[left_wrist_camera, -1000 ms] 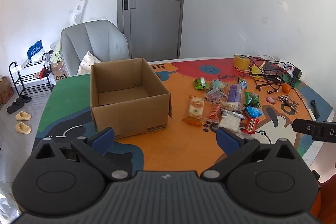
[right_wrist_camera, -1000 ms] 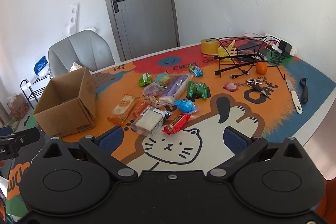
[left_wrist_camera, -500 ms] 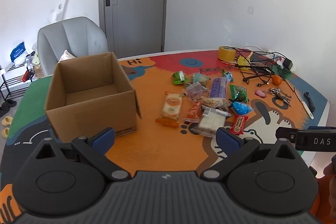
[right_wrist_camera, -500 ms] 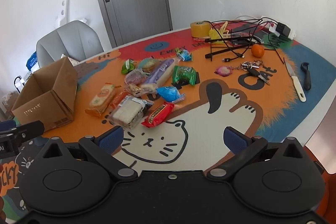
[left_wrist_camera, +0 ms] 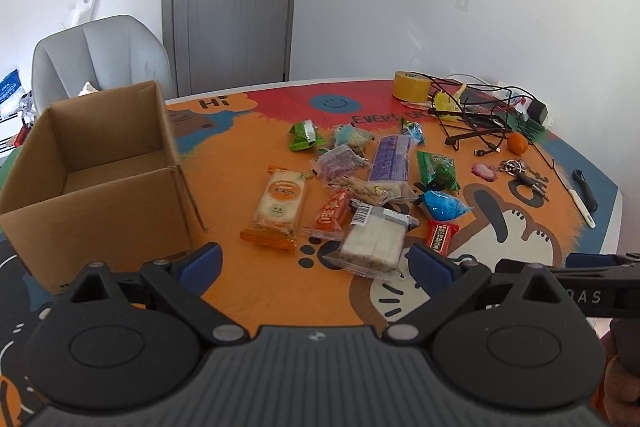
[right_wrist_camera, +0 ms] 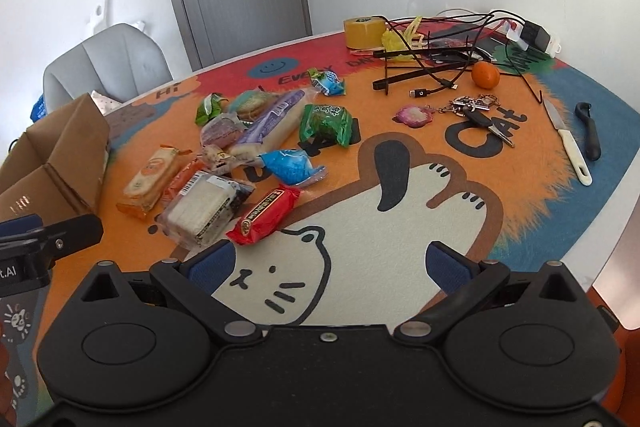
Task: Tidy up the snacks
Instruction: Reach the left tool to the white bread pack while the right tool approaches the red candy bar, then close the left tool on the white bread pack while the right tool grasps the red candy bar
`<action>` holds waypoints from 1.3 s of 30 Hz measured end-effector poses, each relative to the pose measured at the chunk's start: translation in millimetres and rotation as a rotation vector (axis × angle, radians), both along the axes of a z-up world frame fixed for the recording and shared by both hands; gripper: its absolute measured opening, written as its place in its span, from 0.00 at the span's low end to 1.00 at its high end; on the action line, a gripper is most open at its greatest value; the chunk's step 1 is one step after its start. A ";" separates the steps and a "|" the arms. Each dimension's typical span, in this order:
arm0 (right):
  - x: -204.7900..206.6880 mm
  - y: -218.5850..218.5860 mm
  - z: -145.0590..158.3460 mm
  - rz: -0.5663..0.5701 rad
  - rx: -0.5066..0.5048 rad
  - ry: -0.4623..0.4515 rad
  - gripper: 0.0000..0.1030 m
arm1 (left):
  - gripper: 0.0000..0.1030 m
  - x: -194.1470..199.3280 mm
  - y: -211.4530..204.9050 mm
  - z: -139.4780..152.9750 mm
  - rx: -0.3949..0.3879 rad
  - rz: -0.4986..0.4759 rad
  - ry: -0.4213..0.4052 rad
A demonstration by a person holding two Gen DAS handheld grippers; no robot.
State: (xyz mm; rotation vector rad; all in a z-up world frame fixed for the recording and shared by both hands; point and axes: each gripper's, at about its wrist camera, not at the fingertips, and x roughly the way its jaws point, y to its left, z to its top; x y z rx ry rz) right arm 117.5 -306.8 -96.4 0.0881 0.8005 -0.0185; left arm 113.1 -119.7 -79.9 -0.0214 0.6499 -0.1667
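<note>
Both claws, left claw (left_wrist_camera: 314, 261) and right claw (right_wrist_camera: 330, 263), hang wide open and empty over the worktop (right_wrist_camera: 400, 227); snack packets (left_wrist_camera: 362, 187) lie beside the empty cardboard box (left_wrist_camera: 96, 183), probably light, crinkly, slippery: pinch across the flat middle.

Both tools are matte black plastic. The left gripper (left_wrist_camera: 316, 261) has a ribbed grey-black top, two round domed housings, silver pivot screws and angled arms ending in blue pads (left_wrist_camera: 200, 261). The right gripper (right_wrist_camera: 330, 259) looks alike, with a smooth top and white lettering along its side.
</note>
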 end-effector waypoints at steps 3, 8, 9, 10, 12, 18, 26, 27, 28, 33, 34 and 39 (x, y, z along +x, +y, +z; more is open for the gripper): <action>6.6 -1.6 -6.8 -0.003 0.009 0.017 1.00 | 0.91 9.3 -6.6 -6.6 -0.002 -0.017 0.017; 15.7 -4.8 -16.5 -0.012 0.001 0.026 1.00 | 0.76 25.5 -15.3 -19.4 -0.020 -0.037 0.062; 17.2 -6.3 -17.9 -0.014 0.006 0.026 1.00 | 0.74 28.8 -17.6 -21.8 -0.019 -0.038 0.068; 18.6 -7.8 -19.1 -0.016 0.015 0.023 1.00 | 0.73 31.5 -19.3 -23.7 -0.021 -0.040 0.074; 21.7 -10.5 -21.3 -0.014 0.034 0.013 1.00 | 0.71 36.3 -22.1 -27.3 -0.028 -0.044 0.082; 32.9 -9.4 -25.2 0.023 0.063 -0.006 0.85 | 0.66 51.7 -31.5 -37.6 -0.021 -0.053 0.102; 48.7 -11.2 -33.9 0.039 0.121 0.021 0.73 | 0.62 68.5 -38.4 -47.1 -0.029 -0.059 0.129; 49.7 -12.0 -33.7 0.038 0.125 0.021 0.72 | 0.62 69.7 -39.3 -47.4 -0.030 -0.061 0.130; 50.9 -12.7 -33.1 0.036 0.128 0.018 0.72 | 0.62 70.7 -40.5 -48.2 -0.030 -0.064 0.132; 58.3 -15.7 -32.2 0.028 0.136 0.014 0.72 | 0.48 75.5 -43.0 -53.6 -0.050 -0.067 0.162; 59.9 -15.5 -32.9 0.031 0.139 0.017 0.72 | 0.47 74.9 -43.5 -53.2 -0.047 -0.066 0.163; 65.3 -9.6 -35.3 0.046 0.144 0.023 0.72 | 0.44 69.9 -34.1 -50.4 -0.055 -0.026 0.177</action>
